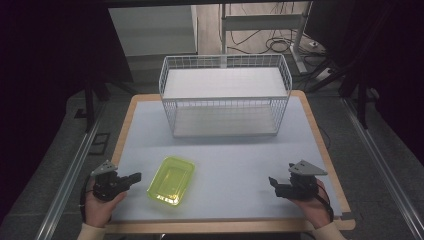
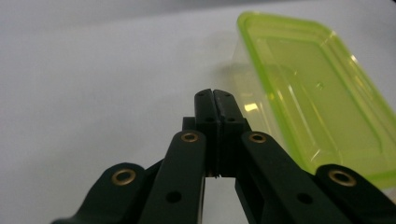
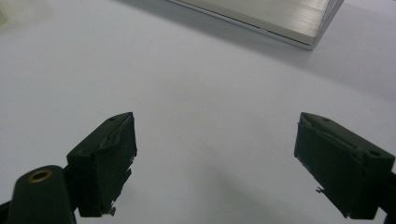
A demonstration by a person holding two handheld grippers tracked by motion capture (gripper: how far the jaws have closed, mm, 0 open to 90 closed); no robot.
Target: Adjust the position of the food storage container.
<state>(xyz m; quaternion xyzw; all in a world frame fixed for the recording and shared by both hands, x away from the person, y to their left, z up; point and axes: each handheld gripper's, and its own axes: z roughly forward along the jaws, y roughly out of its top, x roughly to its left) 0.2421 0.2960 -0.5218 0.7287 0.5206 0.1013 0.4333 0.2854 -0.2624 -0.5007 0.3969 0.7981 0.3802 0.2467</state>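
A clear yellow-green plastic tray [image 1: 171,180] lies on the white table mat near the front left; it also fills the right side of the left gripper view [image 2: 322,93]. My left gripper [image 1: 135,177] sits just left of the tray, its jaws pressed together with nothing between them [image 2: 214,95], a small gap away from the tray's edge. My right gripper [image 1: 273,181] rests at the front right, jaws wide apart over bare mat [image 3: 215,149], holding nothing.
A white wire basket [image 1: 225,95] with a flat white shelf stands at the back middle of the table; its base corner [image 3: 299,23] lies ahead of the right gripper. The table's wooden rim [image 1: 320,135] frames the mat. Dark floor and cables lie beyond.
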